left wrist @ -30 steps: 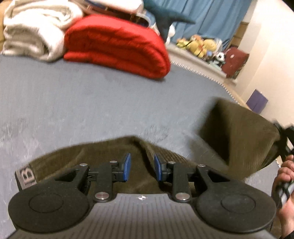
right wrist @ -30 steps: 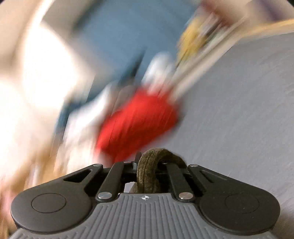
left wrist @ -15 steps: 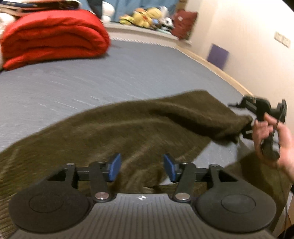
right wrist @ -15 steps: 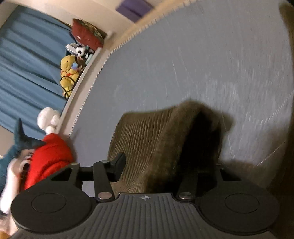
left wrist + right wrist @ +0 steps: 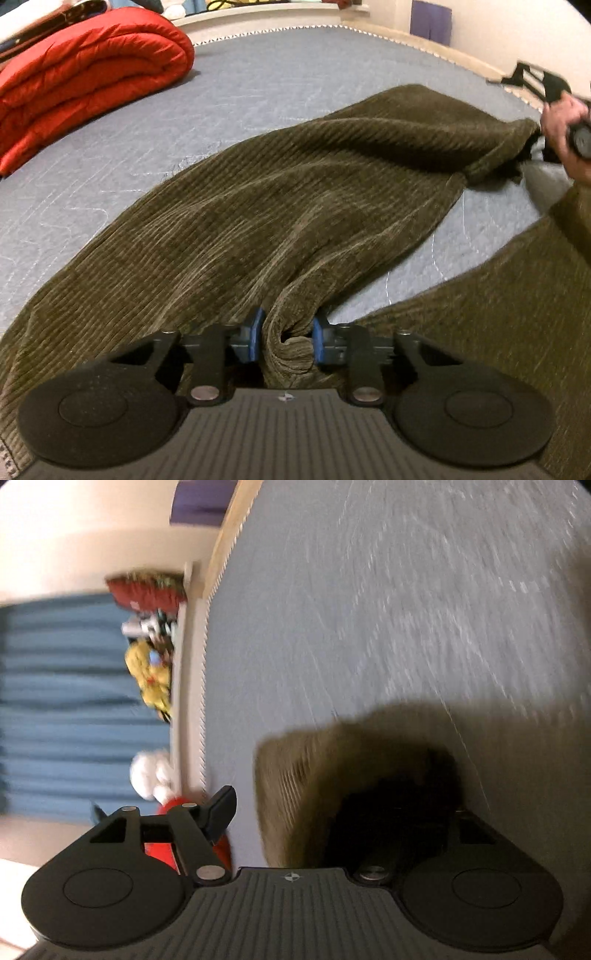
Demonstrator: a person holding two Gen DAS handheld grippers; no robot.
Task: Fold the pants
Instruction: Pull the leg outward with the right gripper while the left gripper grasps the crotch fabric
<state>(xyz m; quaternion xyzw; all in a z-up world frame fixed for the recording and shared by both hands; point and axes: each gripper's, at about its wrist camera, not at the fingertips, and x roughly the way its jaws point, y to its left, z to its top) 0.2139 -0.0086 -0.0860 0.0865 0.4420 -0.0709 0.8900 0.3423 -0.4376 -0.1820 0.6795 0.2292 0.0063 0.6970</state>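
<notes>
**On the bed: corduroy pants spread out, one claw pinching, one spread**

Across the grey quilted bed (image 5: 258, 85) lie the olive corduroy pants (image 5: 280, 206), one leg stretched diagonally from the near left edge toward the far right side, a second stretch of the cloth along the near right edge, cut off by the frame.

Left claw (image 5: 284, 338): jaws have just been closing; blue pads pinch a bunched fold of the pants between them. What lies under the fold is hidden by the claw body.

Right claw (image 5: 332, 812): jaws have just been opening and stand spread. A hem end of the pants (image 5: 317, 797) sits between them, loose; the left finger (image 5: 221, 808) is clear of the cloth. The right finger is lost in dark shadow behind the fabric, so contact there cannot be made out. This view is rolled sideways and motion-blurred.

In the left wrist view the right hand (image 5: 565, 129) shows at the far right edge, partly cut off and blurred, at the pants' far end.

Red folded quilt (image 5: 88, 74) sits at the bed's far left corner. Soft toys (image 5: 151, 675) beyond the bed edge are too blurred to identify. A label strip at the bottom left corner of the left view is unreadable.
</notes>
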